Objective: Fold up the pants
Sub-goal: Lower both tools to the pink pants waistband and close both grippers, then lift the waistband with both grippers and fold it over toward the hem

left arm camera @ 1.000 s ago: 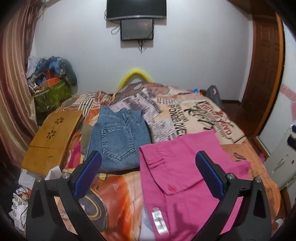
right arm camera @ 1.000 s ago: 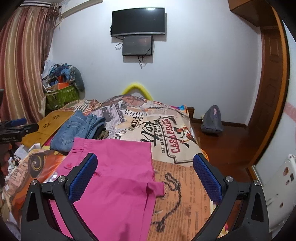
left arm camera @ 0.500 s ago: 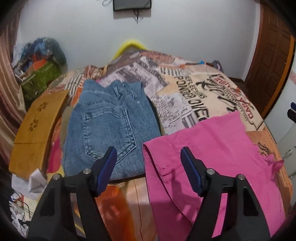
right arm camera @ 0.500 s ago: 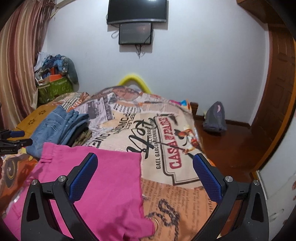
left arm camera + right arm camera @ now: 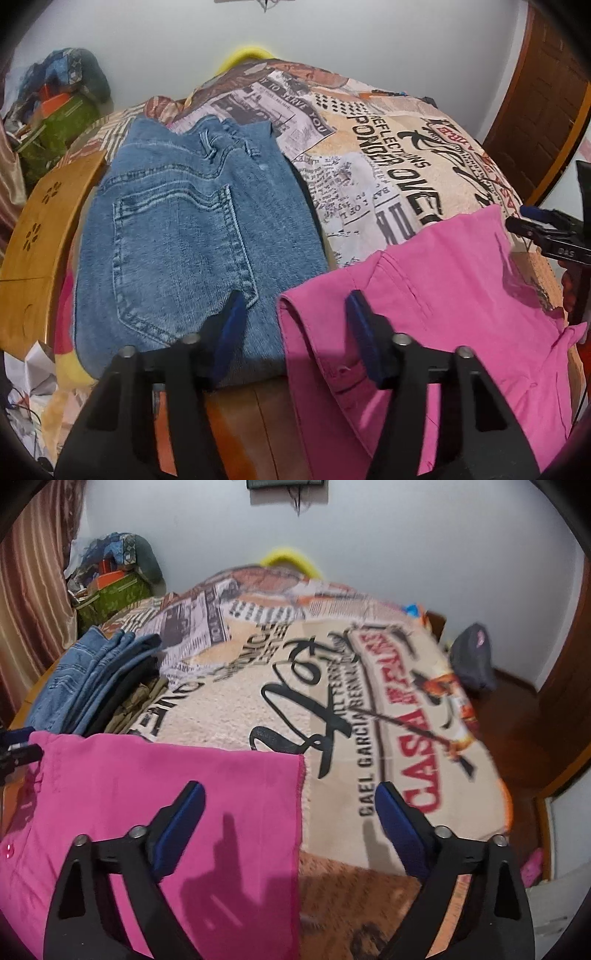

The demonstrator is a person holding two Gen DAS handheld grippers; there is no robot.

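1. Pink pants (image 5: 424, 332) lie flat on the bed (image 5: 388, 166), right beside the folded jeans stack (image 5: 192, 240); the two fabrics are touching or nearly so along the near edge.
2. Left tool (image 5: 295, 332): jaws apart, holding nothing. Waistband corner of the pants sits between the pads, at 12 o'clock from the tool, slightly toward the right pad (image 5: 364, 332). The left pad (image 5: 231, 328) hangs over denim.
3. Right tool (image 5: 288, 819): jaws wide apart, empty. The pants' far raw edge runs vertically in its view, between the pads, at about 12 o'clock; pink cloth spreads to 9 o'clock, bare bedspread to 3 o'clock.
4. Long axis of the pants runs left-right across the bed, from the left tool to the right tool. Each tool covers one end: left nearer the waistband, right nearer the leg end.
5. Judgement: next is a two-point pinch, one per end. Risk on the left side: the outer pad catching the jeans along with the pink corner.
6. Wooden board (image 5: 40, 236) at 9 o'clock of the jeans, clear of the work.
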